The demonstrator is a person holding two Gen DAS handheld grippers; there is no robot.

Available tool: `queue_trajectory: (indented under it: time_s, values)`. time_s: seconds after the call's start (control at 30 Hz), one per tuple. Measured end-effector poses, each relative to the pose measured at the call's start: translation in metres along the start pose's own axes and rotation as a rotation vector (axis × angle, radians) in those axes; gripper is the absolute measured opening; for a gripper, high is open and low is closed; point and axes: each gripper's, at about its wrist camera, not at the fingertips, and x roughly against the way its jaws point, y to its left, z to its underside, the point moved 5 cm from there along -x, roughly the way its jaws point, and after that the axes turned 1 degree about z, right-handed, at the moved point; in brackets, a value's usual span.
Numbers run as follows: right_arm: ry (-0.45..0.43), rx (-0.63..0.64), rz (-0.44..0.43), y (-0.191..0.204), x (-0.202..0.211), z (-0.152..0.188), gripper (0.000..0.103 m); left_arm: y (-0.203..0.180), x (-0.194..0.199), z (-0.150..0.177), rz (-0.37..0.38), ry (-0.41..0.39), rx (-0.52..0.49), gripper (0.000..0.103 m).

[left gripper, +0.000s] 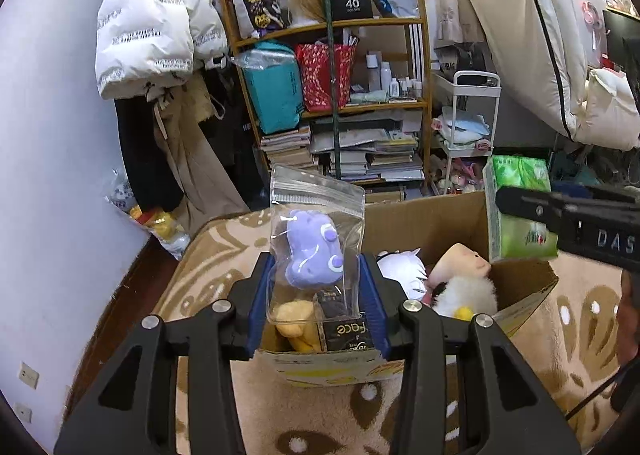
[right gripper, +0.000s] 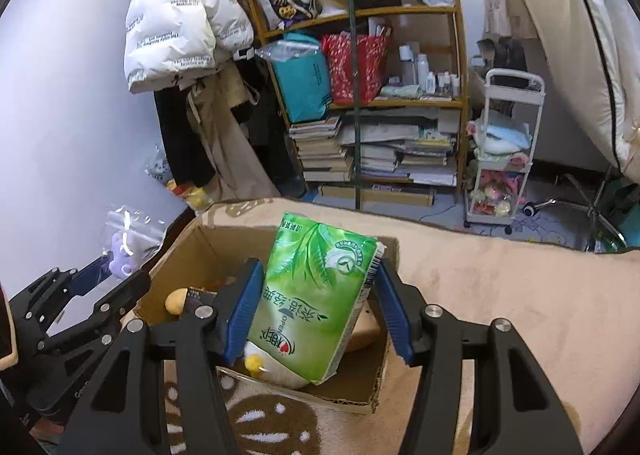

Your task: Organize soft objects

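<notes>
Cardboard box (left gripper: 424,219), brown and open-topped, sits on a beige patterned blanket (left gripper: 208,255) in the lower half of both views, already holding a white plush toy (left gripper: 404,267), a yellow plush (left gripper: 294,321) and a small black packet (left gripper: 348,331).

The left gripper (left gripper: 316,307), black with blue pads, is clamped on the lower part of a clear zip-seal plastic bag (left gripper: 316,215) at the centre of the left wrist view. Inside the bag is a small purple plush toy (left gripper: 314,251). The bag stands upright above the near edge of the box.

The right gripper (right gripper: 316,303) grips a green plastic-wrapped pack of tissues (right gripper: 316,295), tilted, at the centre of the right wrist view, directly over the box opening.

Both soft things look ready to be let go into the box. The risks, as I judge them: the slick bag could slide from the pads early and land on the blanket, since it hangs near the rim. The two grippers are close together, so they could knock each other. The tall tissue pack may topple onto the toys and stick out above the box.
</notes>
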Motion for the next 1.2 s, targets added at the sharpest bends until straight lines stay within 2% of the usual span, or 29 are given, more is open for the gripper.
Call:
queue_trajectory:
  time_s: [0.07, 0.17, 0.23, 0.33, 0.47, 0.53, 0.6, 0.63, 0.73, 0.8, 0.9, 1.0, 1.2]
  values:
    - [0.012, -0.003, -0.009, 0.0, -0.006, 0.005, 0.062, 0.001, -0.005, 0.003, 0.002, 0.009, 0.006, 0.044]
    - [0.032, 0.004, -0.014, 0.001, -0.012, 0.01, 0.062, 0.003, -0.009, 0.006, -0.032, -0.001, 0.009, 0.059]
    - [0.035, 0.011, -0.017, 0.002, -0.013, 0.011, 0.062, 0.004, -0.009, 0.009, -0.038, -0.004, 0.008, 0.062]
    - [0.024, 0.023, -0.007, 0.004, -0.008, 0.011, 0.072, 0.008, -0.006, 0.012, -0.048, 0.003, 0.01, 0.068]
    - [-0.001, 0.033, 0.004, 0.005, 0.006, 0.01, 0.079, 0.016, 0.007, 0.014, -0.048, -0.004, 0.031, 0.079]
    - [-0.023, 0.036, 0.01, 0.006, 0.017, 0.01, 0.087, 0.02, 0.017, 0.014, -0.048, -0.009, 0.042, 0.084]
    - [-0.042, 0.041, 0.014, 0.008, 0.027, 0.009, 0.089, 0.023, 0.027, 0.013, -0.062, -0.013, 0.046, 0.091]
    - [-0.049, 0.044, 0.016, 0.009, 0.033, 0.009, 0.09, 0.025, 0.034, 0.012, -0.074, -0.018, 0.047, 0.091]
    - [-0.076, 0.053, 0.035, 0.012, 0.052, 0.005, 0.102, 0.03, 0.054, 0.008, -0.095, -0.037, 0.048, 0.093]
    - [-0.102, 0.057, 0.048, 0.014, 0.067, 0.002, 0.103, 0.033, 0.067, 0.006, -0.109, -0.053, 0.054, 0.101]
    - [-0.119, 0.059, 0.056, 0.017, 0.087, -0.002, 0.103, 0.042, 0.089, 0.004, -0.144, -0.079, 0.072, 0.102]
    - [-0.139, 0.074, 0.064, 0.02, 0.108, 0.0, 0.103, 0.049, 0.112, 0.006, -0.133, -0.088, 0.09, 0.102]
    - [-0.2, 0.094, 0.077, 0.025, 0.152, 0.003, 0.103, 0.059, 0.156, 0.009, -0.161, -0.13, 0.1, 0.102]
